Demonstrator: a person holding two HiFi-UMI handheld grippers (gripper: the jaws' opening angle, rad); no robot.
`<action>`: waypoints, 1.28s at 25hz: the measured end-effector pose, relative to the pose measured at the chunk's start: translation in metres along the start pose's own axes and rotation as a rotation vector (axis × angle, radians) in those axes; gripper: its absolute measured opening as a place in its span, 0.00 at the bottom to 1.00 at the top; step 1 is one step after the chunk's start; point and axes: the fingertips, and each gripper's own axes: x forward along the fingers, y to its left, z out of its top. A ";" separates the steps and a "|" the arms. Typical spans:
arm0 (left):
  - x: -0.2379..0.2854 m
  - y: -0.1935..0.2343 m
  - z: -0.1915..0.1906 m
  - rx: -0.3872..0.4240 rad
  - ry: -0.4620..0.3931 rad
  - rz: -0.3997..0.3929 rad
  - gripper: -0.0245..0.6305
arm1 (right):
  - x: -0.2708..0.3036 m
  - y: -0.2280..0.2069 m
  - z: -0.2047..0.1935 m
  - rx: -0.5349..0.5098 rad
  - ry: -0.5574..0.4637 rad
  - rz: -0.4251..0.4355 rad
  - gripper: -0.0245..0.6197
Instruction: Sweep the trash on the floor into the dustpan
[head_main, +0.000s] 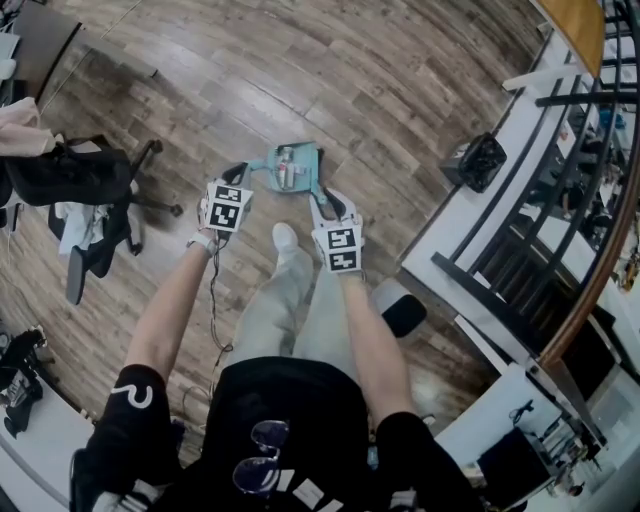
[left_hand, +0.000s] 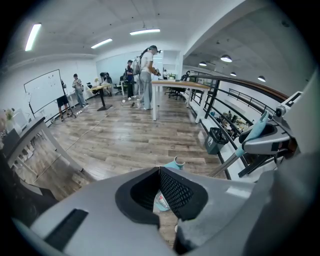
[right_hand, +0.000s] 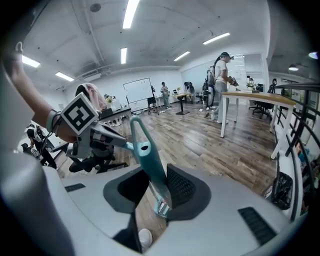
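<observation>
Two jaws of the right gripper (right_hand: 156, 189) clamp a teal handle (right_hand: 143, 146).

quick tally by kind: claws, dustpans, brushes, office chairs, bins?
claws: 2 (left claw, right claw)
teal dustpan: 1
teal brush: 1
black office chair: 1
black bin: 1
total: 6

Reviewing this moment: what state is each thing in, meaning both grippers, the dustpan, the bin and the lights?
Right gripper: shut on the flat teal plastic handle.
Left gripper: jaws together at the tips, nothing seen between them.
Teal plastic dustpan: resting on the wooden floor, trash inside.
Black waste bin: upright.
Ceiling strip lights: on.
</observation>
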 end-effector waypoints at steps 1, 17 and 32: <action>0.000 0.001 0.000 0.001 0.001 0.000 0.04 | 0.003 0.006 0.000 -0.016 0.006 0.007 0.20; 0.000 0.002 0.000 0.026 0.018 -0.020 0.04 | -0.003 -0.016 0.004 -0.048 0.026 -0.048 0.18; -0.039 -0.015 0.026 0.007 -0.094 -0.079 0.04 | -0.038 -0.070 0.017 0.009 0.012 -0.155 0.17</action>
